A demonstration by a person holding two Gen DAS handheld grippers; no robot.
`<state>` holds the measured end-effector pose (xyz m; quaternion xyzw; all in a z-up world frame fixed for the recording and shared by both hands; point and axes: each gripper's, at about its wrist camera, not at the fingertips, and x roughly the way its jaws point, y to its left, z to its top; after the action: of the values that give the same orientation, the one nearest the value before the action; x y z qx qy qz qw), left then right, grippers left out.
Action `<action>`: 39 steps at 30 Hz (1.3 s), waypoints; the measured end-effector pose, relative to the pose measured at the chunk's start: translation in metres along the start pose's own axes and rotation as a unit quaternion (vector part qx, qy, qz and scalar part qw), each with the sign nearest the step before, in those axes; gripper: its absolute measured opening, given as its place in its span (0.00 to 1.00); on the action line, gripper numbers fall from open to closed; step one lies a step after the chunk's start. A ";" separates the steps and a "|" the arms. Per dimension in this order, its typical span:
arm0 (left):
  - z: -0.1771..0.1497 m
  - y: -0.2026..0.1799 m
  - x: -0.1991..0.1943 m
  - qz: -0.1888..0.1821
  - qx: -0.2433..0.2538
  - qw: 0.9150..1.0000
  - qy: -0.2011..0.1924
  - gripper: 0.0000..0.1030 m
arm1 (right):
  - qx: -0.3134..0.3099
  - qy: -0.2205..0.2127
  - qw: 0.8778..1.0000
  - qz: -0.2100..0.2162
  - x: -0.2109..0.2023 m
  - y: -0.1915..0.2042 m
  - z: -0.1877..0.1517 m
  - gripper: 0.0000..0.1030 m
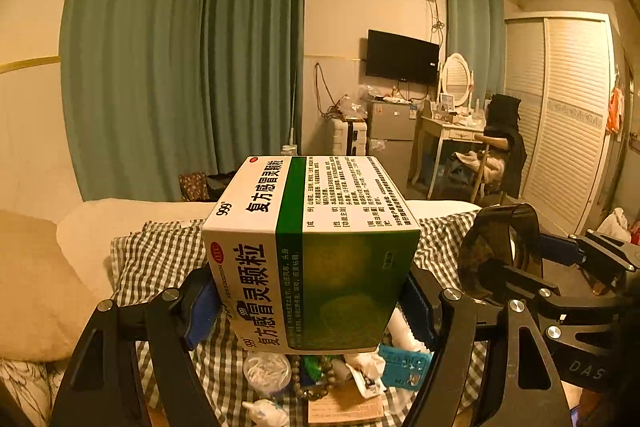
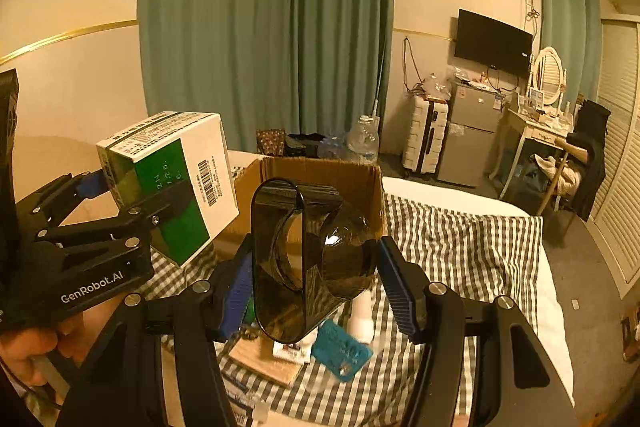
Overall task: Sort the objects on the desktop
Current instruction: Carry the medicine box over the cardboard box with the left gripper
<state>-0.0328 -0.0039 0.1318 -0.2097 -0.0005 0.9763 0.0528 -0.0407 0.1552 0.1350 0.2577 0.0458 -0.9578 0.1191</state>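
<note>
- Your left hand-held gripper (image 1: 310, 301) is clamped on the white and green cardboard medicine box (image 1: 308, 255), its blue pads pressing the two side faces; the box sits upright and is held clear of the bed.
- Your right hand-held gripper (image 2: 310, 279) has its jaws about half apart and closed on a dark translucent smoked-plastic holder with a rounded body (image 2: 304, 263), gripped at its left and right sides and also off the bedding.
- In the right wrist view, the open brown cardboard carton (image 2: 320, 173) stands just behind the plastic holder, toward 12 o'clock, on the grey and white checked bedspread (image 2: 460, 251). The medicine box hangs at 10 o'clock from it.
- Judging by this, the sort is partway: two items are in hand, neither is yet in the carton. How much is already inside you cannot tell; the carton's inside is hidden.
- Left on the bedspread below, toward 6 o'clock: a teal card (image 2: 342, 349), a white tube (image 2: 362, 315), a flat tan cardboard piece (image 2: 266, 361), a clear round lidded tub (image 1: 267, 371) and a string of beads (image 1: 308, 383).
</note>
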 end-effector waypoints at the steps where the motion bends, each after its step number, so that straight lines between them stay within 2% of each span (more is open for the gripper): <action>1: 0.004 0.001 0.003 0.002 0.001 1.000 -0.001 0.76 | 0.001 0.001 1.000 0.002 0.004 -0.001 0.005 0.57; 3: 0.012 0.003 0.010 -0.007 0.006 1.000 0.003 0.76 | 0.004 0.002 1.000 0.005 0.011 -0.003 0.012 0.57; 10: 0.043 0.026 0.042 0.009 -0.018 1.000 0.006 0.76 | 0.016 0.012 1.000 0.019 0.049 -0.012 0.037 0.57; 13: 0.050 0.032 0.064 0.026 -0.010 1.000 0.013 0.76 | 0.015 0.017 1.000 0.016 0.071 -0.015 0.050 0.57; 16: 0.053 0.038 0.091 0.020 -0.019 0.999 0.026 0.76 | 0.020 0.027 0.999 0.020 0.097 -0.016 0.060 0.57; 21: 0.047 0.051 0.150 0.029 -0.037 0.997 0.056 0.76 | 0.025 0.053 0.998 0.009 0.154 -0.019 0.073 0.57; 29: 0.032 0.076 0.242 0.029 -0.054 0.993 0.106 0.75 | 0.045 0.096 0.994 0.020 0.255 -0.030 0.075 0.57; 34: 0.019 0.074 0.278 0.010 -0.051 0.990 0.133 0.76 | 0.062 0.128 0.989 0.037 0.306 -0.033 0.061 0.57; 39: 0.005 0.069 0.305 0.008 -0.052 0.987 0.154 0.75 | 0.054 0.147 0.987 0.024 0.332 -0.039 0.048 0.57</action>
<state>-0.3186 -0.0414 0.0100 -0.3599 -0.0418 0.9315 0.0336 -0.3522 0.1176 0.0100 0.4024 0.0047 -0.9076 0.1196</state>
